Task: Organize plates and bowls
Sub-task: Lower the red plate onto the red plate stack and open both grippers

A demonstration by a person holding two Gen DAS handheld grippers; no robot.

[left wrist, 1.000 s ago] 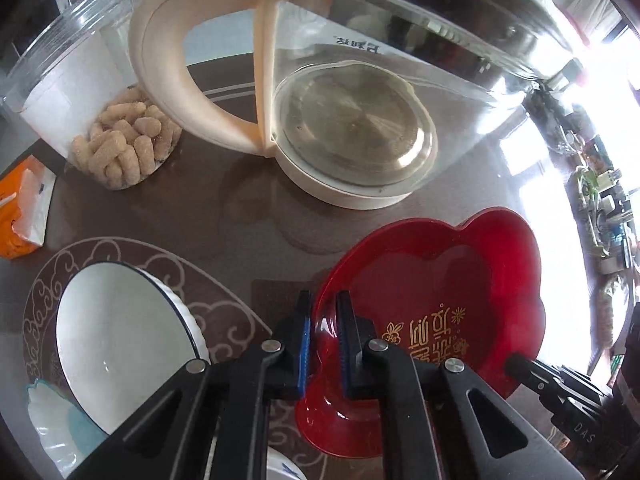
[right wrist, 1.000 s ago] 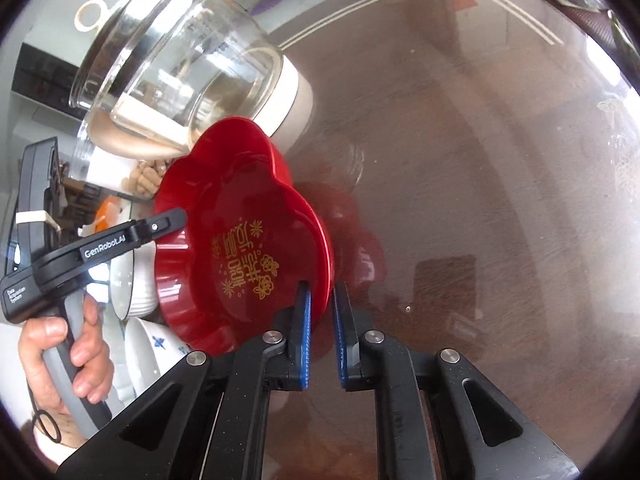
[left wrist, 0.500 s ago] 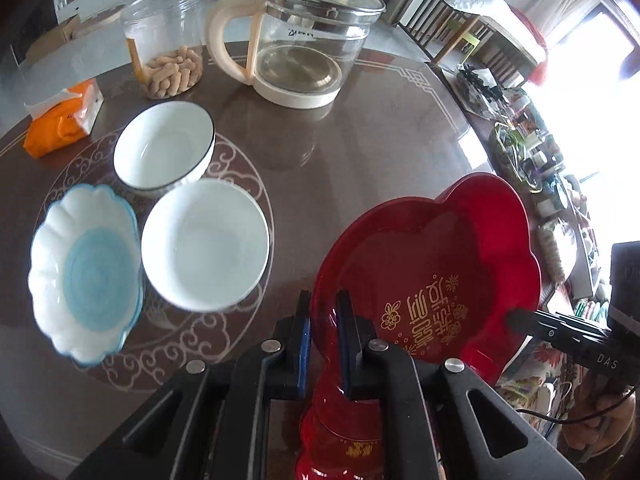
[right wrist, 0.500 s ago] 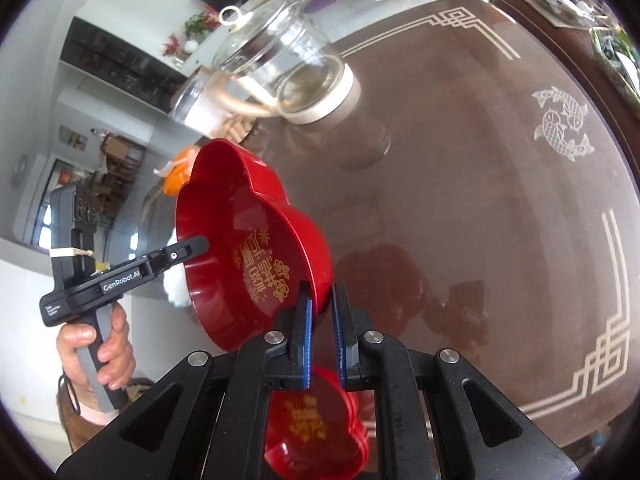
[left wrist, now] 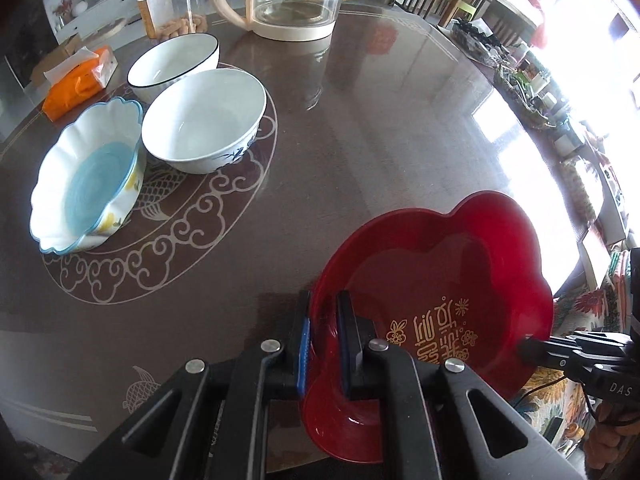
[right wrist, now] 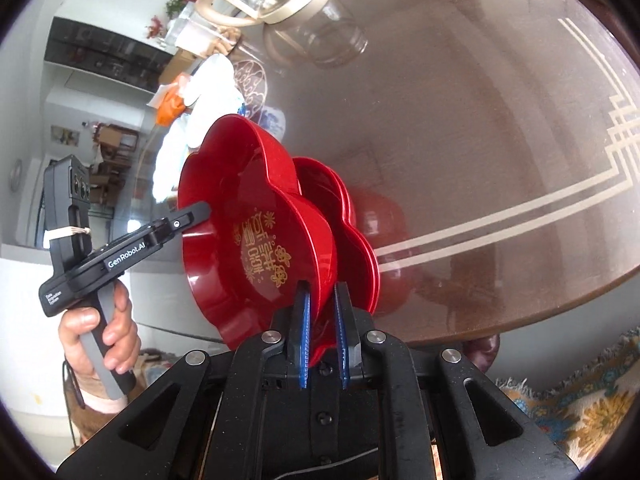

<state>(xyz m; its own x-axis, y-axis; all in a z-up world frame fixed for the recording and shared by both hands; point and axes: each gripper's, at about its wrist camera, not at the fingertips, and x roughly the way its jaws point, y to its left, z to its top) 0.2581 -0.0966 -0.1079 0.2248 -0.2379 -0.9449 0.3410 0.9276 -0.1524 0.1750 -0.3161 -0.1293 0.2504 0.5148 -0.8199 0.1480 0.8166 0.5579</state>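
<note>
Left wrist view shows both the left gripper (left wrist: 324, 334) and right gripper (right wrist: 322, 334) clamping the glossy red flower-shaped plate (left wrist: 440, 316) above a second red plate (right wrist: 352, 240), while three white bowls (left wrist: 204, 120) at ten o'clock remain unstacked.

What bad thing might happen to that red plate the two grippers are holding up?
1. The red plate is pinched only at its thin rim by the left gripper and the right gripper, so it might slip or tilt.
2. A second red plate sits right beneath it near the table edge; a clumsy landing might knock it off.
3. A swing leftward might hit the white bowl.
</note>
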